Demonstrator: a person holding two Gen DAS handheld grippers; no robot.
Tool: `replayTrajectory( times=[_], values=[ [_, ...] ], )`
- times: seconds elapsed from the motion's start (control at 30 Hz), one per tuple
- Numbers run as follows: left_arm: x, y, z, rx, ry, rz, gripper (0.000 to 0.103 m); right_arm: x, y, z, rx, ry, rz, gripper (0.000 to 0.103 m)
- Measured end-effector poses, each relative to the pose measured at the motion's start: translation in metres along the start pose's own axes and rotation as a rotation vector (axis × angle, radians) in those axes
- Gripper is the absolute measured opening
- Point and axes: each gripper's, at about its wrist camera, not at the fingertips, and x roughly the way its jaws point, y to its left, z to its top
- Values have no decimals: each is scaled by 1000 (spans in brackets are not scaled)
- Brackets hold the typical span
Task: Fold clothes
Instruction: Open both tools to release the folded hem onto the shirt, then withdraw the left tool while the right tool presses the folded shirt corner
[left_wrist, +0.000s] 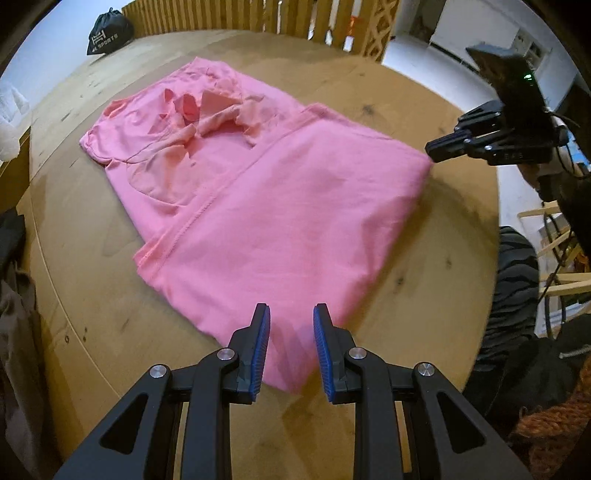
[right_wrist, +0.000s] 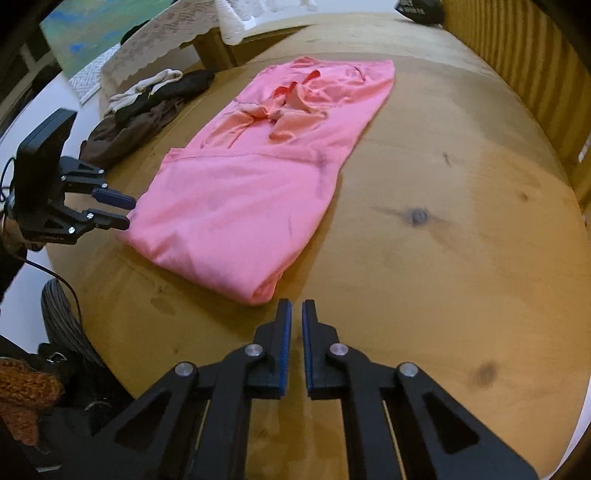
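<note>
Pink garment (left_wrist: 258, 206) collar rumpled, sleeves hidden

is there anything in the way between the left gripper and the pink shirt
Nothing visible does. The left gripper hangs right over the near corner of the pink shirt, jaws apart with only fabric beneath them. The right gripper, shut and empty, sits just off the shirt's other near corner. The dark clothes pile lies off to the side.

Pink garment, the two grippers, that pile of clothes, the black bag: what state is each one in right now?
Pink garment: partly folded, flat on the table, collar end rumpled.
Left gripper: open, over the garment's corner, gripping nothing.
Right gripper: shut, empty.
Dark clothes pile: unfolded heap.
Black bag: closed.
</note>
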Motion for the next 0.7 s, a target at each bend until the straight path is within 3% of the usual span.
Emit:
replayTrajectory(
  times=[0.37, 0.5, 0.63, 0.7],
  values=[
    [18, 3, 1, 8, 81, 25, 23, 20, -2, 36, -103, 21, 172, 6],
    [20, 3, 1, 11, 87, 31, 24, 28, -2, 30, -164, 129, 220, 6],
    [20, 5, -2, 9, 89, 35, 26, 25, 0, 15, -228, 243, 170, 6],
    [18, 5, -2, 7, 85, 37, 26, 13, 0, 14, -237, 228, 112, 6]
  ],
)
